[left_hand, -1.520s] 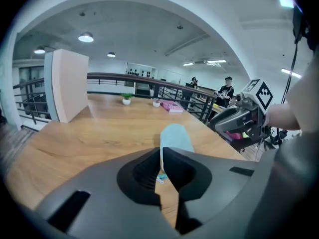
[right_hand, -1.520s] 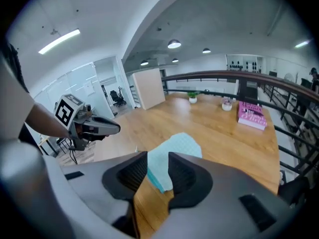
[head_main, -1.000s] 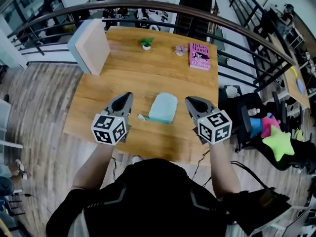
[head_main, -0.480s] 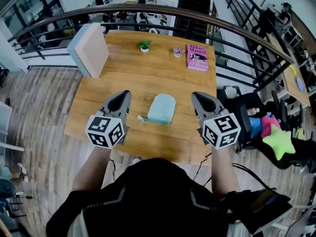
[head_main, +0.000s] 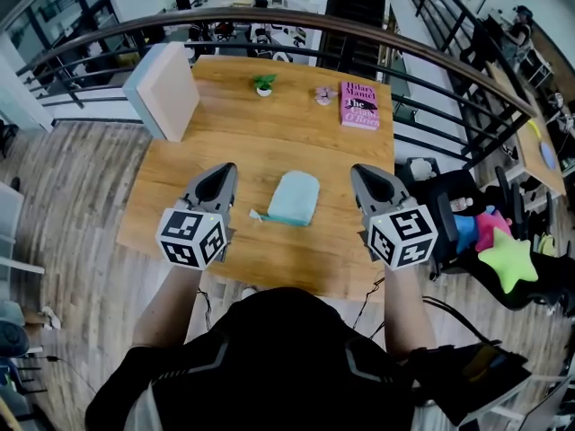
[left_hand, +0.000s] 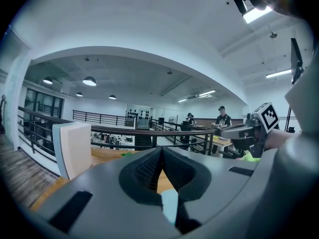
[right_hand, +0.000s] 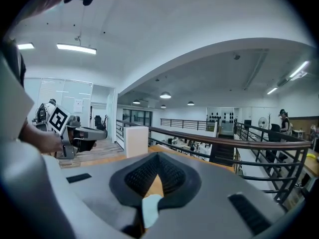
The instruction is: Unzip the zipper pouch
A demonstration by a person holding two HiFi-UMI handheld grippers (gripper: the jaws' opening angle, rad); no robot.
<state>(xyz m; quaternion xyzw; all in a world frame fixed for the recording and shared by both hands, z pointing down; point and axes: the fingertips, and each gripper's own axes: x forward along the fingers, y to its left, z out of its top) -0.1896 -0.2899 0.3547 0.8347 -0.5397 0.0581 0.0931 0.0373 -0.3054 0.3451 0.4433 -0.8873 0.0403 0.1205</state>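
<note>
Desk (head_main: 269,146) carries the pale blue zipper pouch (head_main: 294,197), lying flat between my two claws and touching neither; its long axis runs away from me, leaning slightly right; left claw (head_main: 222,174) and right claw (head_main: 363,176) are both pressed together with nothing in them; small pull tab (head_main: 258,215) juts from the pouch's near-left corner, so I judge the left claw the nearer one
</note>
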